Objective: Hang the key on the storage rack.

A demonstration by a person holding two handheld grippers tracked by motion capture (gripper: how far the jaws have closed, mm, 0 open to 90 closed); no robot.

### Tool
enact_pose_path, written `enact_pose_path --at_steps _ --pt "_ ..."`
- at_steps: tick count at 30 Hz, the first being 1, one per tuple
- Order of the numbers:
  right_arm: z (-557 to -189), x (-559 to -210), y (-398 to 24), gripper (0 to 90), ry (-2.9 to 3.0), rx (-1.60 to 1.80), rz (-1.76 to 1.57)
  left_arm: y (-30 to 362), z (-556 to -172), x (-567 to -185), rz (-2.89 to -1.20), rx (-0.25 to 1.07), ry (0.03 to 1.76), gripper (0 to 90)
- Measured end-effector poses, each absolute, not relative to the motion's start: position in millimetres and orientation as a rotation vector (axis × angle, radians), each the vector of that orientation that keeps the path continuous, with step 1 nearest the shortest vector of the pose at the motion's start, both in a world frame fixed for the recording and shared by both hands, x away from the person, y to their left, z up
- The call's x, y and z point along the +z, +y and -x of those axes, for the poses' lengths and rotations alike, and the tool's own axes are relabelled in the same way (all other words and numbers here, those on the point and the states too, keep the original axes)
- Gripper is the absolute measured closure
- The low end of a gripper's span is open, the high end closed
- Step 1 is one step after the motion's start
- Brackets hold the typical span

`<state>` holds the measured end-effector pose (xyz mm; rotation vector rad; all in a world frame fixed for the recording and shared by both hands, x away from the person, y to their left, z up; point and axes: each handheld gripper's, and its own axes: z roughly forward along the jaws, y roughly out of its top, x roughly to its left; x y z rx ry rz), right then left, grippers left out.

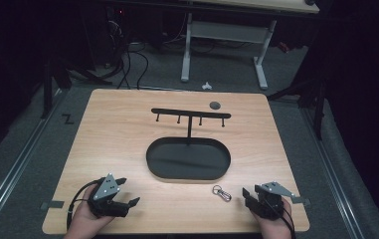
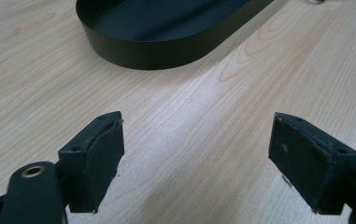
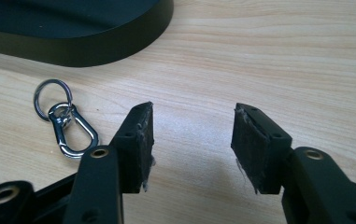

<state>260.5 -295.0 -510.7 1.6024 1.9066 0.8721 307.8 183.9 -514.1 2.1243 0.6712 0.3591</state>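
Observation:
A small silver key clip (image 1: 222, 192) with a ring lies on the wooden table (image 1: 117, 144), just in front of the black oval tray (image 1: 188, 159); in the right gripper view the key clip (image 3: 66, 124) lies left of the jaws. From the tray rises a black T-shaped hook rack (image 1: 191, 115). My right gripper (image 1: 250, 195) rests open at the front right, a little right of the clip, with nothing between its fingers (image 3: 140, 144). At the front left my left gripper (image 1: 129, 191) stands open and empty, its jaws pointing toward the tray (image 2: 166, 42).
A small dark round disc (image 1: 215, 105) lies on the table behind the rack's right end. Beyond the table a white desk frame (image 1: 227, 45) and cables stand on the grey floor. Bare wood lies between the two grippers.

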Motion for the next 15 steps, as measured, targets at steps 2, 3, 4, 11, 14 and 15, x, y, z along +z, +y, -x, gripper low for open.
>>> enact_pose_path --at_steps 2,3,4,11,14,15 --pt "-260.1 -511.1 -293.9 47.2 1.913 0.866 -1.601 183.5 -307.7 -514.0 -2.127 0.358 0.670 18.7" --pt "-259.8 -511.3 -293.5 46.7 1.915 0.863 -1.601 182.7 -307.6 -514.2 -2.125 0.357 0.668 18.7" --pt "-259.8 -511.6 -293.5 46.3 1.918 0.861 -1.598 182.7 -307.6 -514.2 -2.125 0.357 0.668 18.7" --pt "-260.7 -513.5 -291.2 45.1 1.929 0.855 -1.607 182.3 -308.2 -514.4 -2.128 0.350 0.670 18.8" --pt "-261.2 -514.7 -290.4 47.1 1.955 0.853 -1.597 182.0 -308.2 -514.5 -2.126 0.353 0.670 18.6" --pt "-261.2 -514.7 -290.4 47.1 1.955 0.853 -1.597 182.0 -308.2 -514.5 -2.126 0.353 0.670 18.4"
